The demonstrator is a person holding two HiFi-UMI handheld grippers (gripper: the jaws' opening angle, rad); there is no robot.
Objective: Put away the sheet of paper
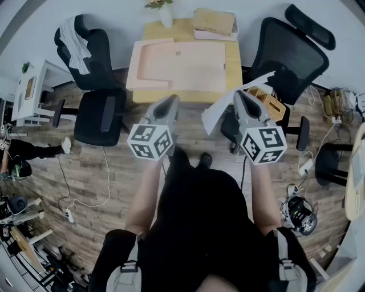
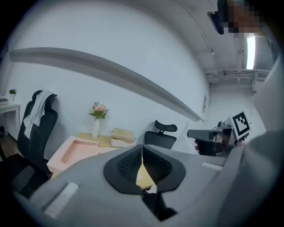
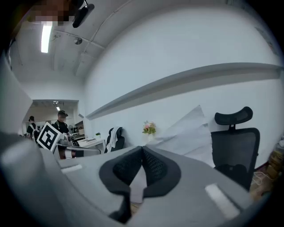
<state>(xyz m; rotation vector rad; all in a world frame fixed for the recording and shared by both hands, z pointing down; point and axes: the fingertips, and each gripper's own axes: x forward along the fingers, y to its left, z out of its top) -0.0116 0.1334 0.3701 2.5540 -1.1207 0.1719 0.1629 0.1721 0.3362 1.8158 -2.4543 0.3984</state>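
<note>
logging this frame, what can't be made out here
The sheet of paper: any print, too small in every view.
Its lower edge: right gripper view, behind the right gripper.
The tray's near end: left gripper view, behind the left gripper.
The box's contents: head view, too small.

Wood floor (image 1: 85, 177), white wall (image 2: 111, 48), blk chairs (image 1: 98, 117) (flanking wooden table (image 1: 232, 64)).

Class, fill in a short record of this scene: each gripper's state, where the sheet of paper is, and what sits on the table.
Left gripper: shut, fingers together, nothing between them.
Right gripper: shut on the sheet of paper.
Paper position: held up in the air, not lying on the table.
On the table: pink tray, vase of flowers, white box of tan items at the far right corner.
Task status: paper not yet put away.
</note>
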